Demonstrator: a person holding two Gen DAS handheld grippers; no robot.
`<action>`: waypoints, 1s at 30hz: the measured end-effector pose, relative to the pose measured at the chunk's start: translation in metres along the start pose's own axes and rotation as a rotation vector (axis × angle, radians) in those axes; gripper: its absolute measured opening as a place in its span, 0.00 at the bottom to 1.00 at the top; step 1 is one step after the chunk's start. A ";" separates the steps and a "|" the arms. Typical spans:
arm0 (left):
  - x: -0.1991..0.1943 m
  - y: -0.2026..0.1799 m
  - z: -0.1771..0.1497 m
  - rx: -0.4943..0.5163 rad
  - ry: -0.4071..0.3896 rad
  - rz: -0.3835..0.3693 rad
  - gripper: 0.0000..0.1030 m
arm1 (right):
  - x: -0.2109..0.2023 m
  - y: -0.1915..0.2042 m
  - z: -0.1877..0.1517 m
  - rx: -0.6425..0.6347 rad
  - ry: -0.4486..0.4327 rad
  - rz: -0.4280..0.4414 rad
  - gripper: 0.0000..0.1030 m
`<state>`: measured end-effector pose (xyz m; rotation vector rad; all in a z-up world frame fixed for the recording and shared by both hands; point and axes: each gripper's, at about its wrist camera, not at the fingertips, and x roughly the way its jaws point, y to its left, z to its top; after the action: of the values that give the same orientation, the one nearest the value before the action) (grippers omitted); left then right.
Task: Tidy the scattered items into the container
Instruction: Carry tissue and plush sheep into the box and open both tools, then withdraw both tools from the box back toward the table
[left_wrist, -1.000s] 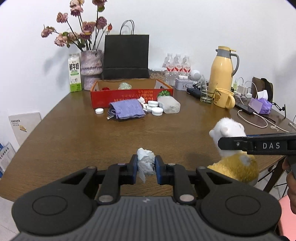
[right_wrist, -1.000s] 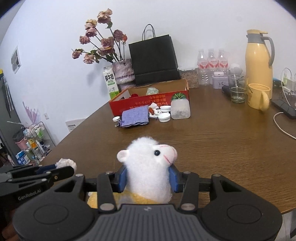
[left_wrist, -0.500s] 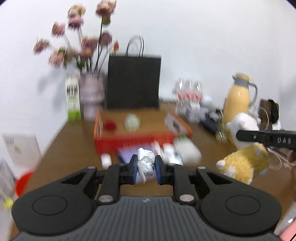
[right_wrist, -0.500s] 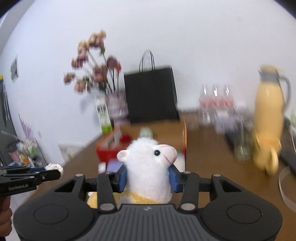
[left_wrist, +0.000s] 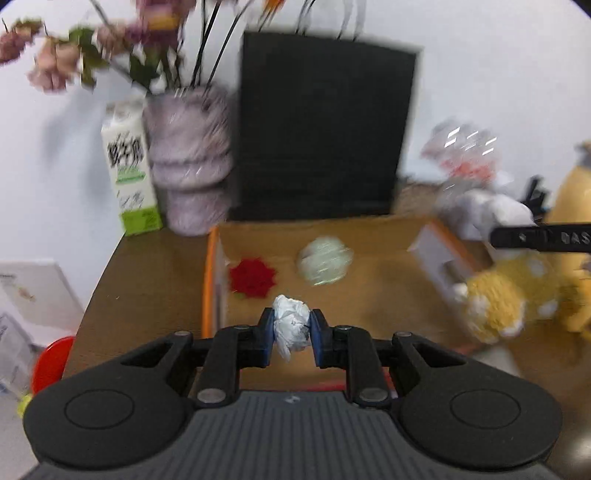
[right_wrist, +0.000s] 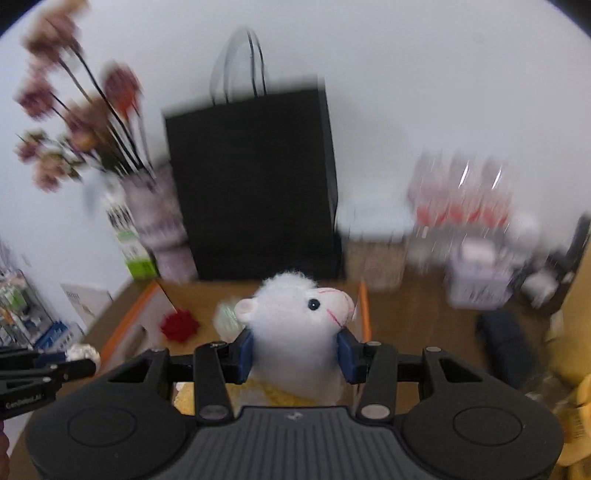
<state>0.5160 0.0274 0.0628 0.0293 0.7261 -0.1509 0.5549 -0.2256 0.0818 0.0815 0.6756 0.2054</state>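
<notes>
Over the near edge of the cardboard box (left_wrist: 369, 236) my left claw (left_wrist: 291, 328) hangs, its pads pinching a crumpled paper ball (left_wrist: 291, 325); the open floor of the box lies straight ahead of that claw and below it, with a red flower-shaped piece (left_wrist: 252, 277) and a pale green ball (left_wrist: 325, 260) already resting inside; to my right, my right claw (right_wrist: 295, 349) is clamped on the white head of a plush lamb (right_wrist: 295, 317), whose yellow body dangles beneath the pads; from that side the lamb sits over the right half of the box, close to its orange right wall (right_wrist: 364, 306); the frames are smeared, so I can only guess that both loads are past the front wall; my left claw looks the nearer to a free patch of box floor, so I judge the paper ball could drop first; the wooden surface (left_wrist: 147, 280) carries the box.
</notes>
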 end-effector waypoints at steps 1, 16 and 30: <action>0.014 0.004 0.000 -0.002 0.028 0.002 0.20 | 0.018 0.001 -0.002 -0.002 0.026 -0.011 0.43; 0.069 0.018 -0.019 0.127 0.214 -0.025 0.32 | 0.104 0.011 -0.041 -0.156 0.211 -0.209 0.55; -0.065 0.010 0.010 0.019 0.092 -0.032 0.88 | -0.041 0.025 -0.016 -0.060 0.082 -0.126 0.83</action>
<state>0.4765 0.0444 0.1133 0.0427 0.8173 -0.1883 0.5102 -0.2097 0.0981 -0.0272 0.7528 0.1084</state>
